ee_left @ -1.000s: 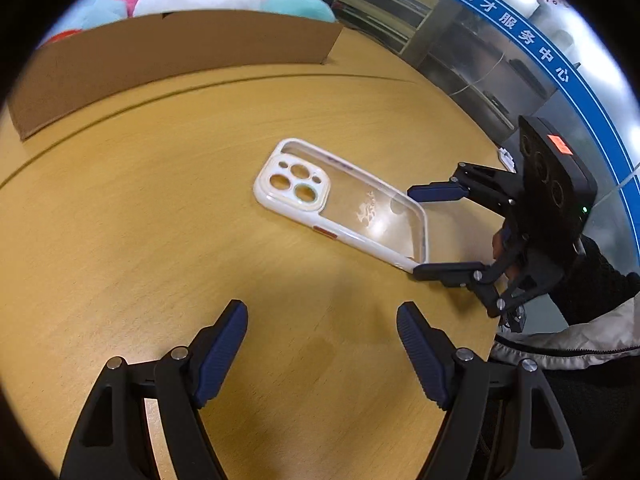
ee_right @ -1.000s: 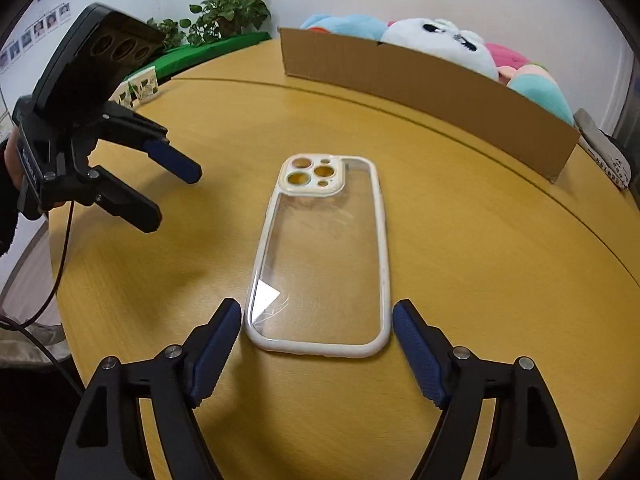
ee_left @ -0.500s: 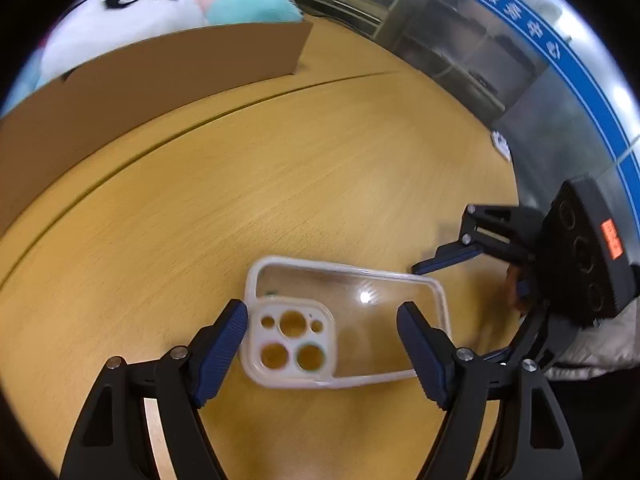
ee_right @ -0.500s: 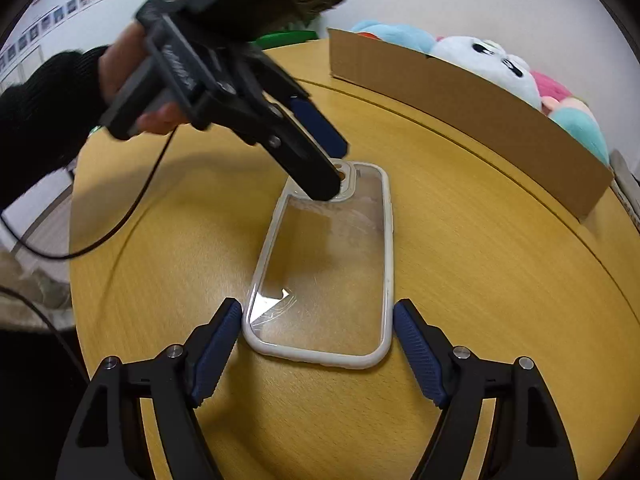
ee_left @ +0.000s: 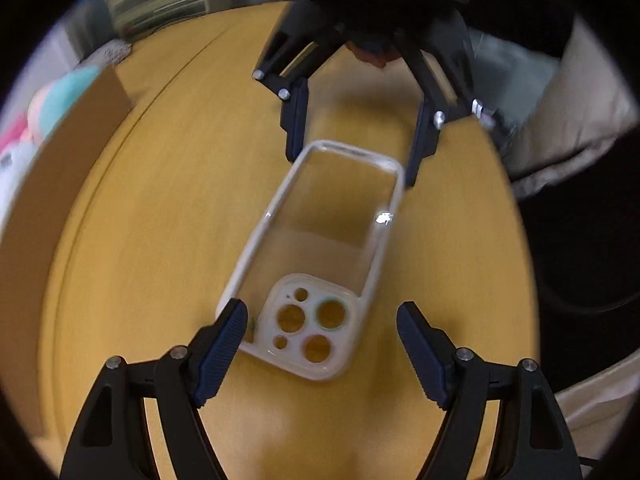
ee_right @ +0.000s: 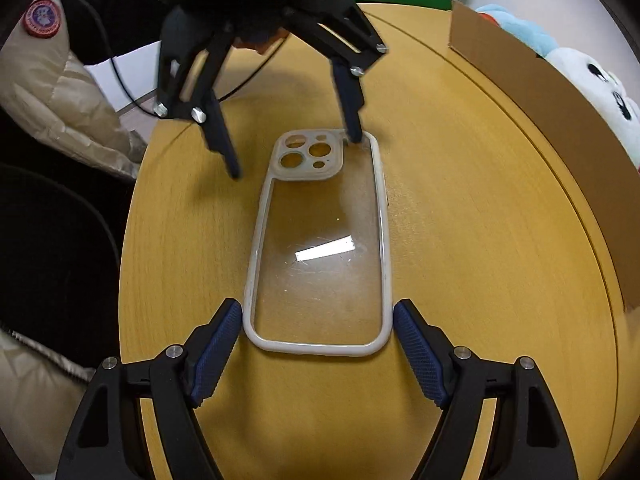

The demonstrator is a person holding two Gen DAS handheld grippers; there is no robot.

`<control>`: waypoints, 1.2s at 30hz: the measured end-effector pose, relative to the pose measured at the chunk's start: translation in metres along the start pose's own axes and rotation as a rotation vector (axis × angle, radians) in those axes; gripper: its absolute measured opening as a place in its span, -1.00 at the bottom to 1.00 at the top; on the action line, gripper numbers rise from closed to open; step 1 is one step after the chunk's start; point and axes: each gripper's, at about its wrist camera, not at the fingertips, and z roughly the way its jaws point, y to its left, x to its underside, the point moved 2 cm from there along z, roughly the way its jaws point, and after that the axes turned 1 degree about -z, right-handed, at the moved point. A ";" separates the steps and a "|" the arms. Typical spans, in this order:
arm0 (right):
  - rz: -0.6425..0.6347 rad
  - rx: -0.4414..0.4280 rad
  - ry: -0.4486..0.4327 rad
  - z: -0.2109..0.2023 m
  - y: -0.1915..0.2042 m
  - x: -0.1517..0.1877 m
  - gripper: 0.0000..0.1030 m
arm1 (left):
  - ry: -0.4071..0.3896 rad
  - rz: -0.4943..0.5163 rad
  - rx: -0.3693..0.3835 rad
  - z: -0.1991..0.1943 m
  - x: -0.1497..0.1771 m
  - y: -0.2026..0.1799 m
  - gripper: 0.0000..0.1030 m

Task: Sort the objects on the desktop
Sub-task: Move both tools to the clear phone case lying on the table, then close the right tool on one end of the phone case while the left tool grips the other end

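Phone case (ee_right: 318, 240) betw. both open hand-held grippers, flat on table (ee_right: 480, 240).

Overhead light glares white on the clear case (ee_right: 320, 248); soft shadows fall on the table (ee_right: 460, 200). The left view is motion-blurred; fisheye bends and darkens both frames' edges.
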 end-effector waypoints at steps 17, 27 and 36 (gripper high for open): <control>-0.039 0.092 0.063 -0.011 -0.068 -0.016 0.62 | -0.032 0.002 0.041 -0.004 0.000 0.029 0.46; -0.055 0.057 0.055 -0.010 -0.098 -0.034 0.60 | -0.035 -0.011 0.078 -0.004 0.010 0.033 0.48; -0.074 0.054 0.075 -0.015 -0.119 -0.055 0.59 | -0.072 -0.014 0.047 -0.011 0.023 0.019 0.49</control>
